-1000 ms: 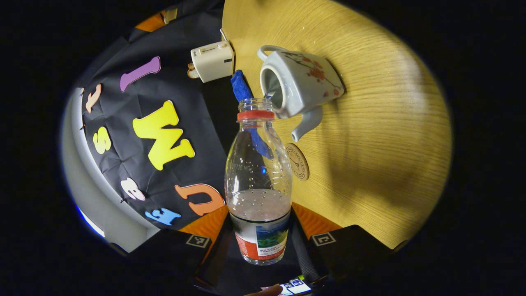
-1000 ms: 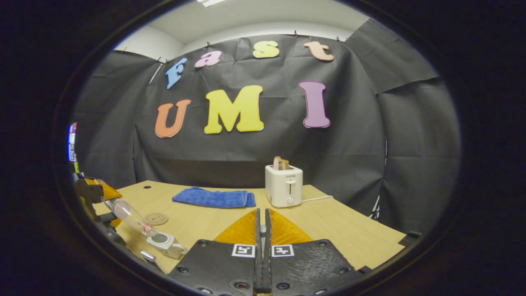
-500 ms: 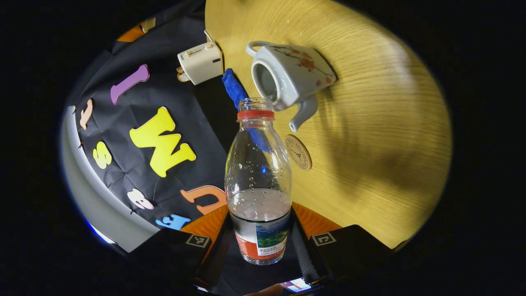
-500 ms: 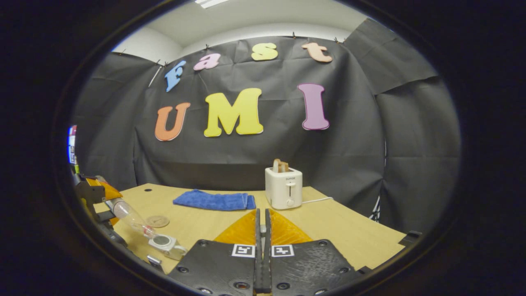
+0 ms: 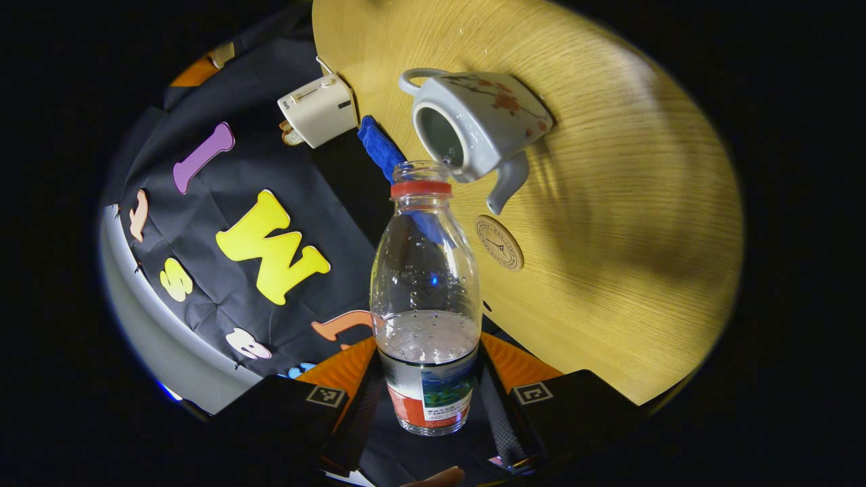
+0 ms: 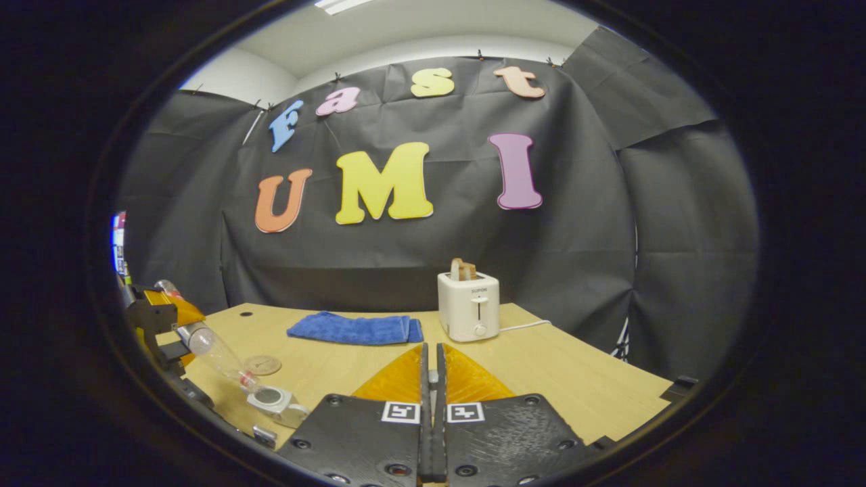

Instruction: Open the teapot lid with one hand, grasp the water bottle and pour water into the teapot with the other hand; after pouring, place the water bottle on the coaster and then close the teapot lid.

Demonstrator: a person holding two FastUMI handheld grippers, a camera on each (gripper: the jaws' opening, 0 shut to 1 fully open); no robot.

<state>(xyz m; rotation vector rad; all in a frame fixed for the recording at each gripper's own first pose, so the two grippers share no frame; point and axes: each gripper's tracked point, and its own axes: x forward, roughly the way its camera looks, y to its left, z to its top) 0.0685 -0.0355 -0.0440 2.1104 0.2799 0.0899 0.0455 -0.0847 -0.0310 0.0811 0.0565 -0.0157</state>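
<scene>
Left gripper (image 5: pixel 426 406): closed on the water bottle (image 5: pixel 425 304), whose labelled lower body is pressed from both sides by the two fingers; in the right gripper view the same gripper (image 6: pixel 159 325) is seen at the far left edge, with the bottle (image 6: pixel 213 352) tilted mouth-down towards the teapot (image 6: pixel 274 400).
Right gripper (image 6: pixel 431 433): fingers brought together so that a thin slit alone is left between them (whether the lid is pinched there cannot be told); it is held above the table's near edge, to the right of the teapot.
Water bottle: uncapped, a red ring under its mouth, water left in its lower part; its mouth is placed just at the rim of the teapot's opening.
Teapot (image 5: pixel 477 125): white with a red flower pattern, lid off, opening uncovered; it is stood on the table (image 5: pixel 609 203), spout pointed towards the coaster (image 5: pixel 499 243).
Coaster: round and flat, laid bare on the table near the teapot's spout, apart from it.
Blue cloth (image 6: pixel 353 328): folded, laid well behind the teapot, towards the wall.
Toaster (image 6: pixel 469 306): white, slices sticking up from its slots; stood behind the teapot, just beside the cloth's far end.
</scene>
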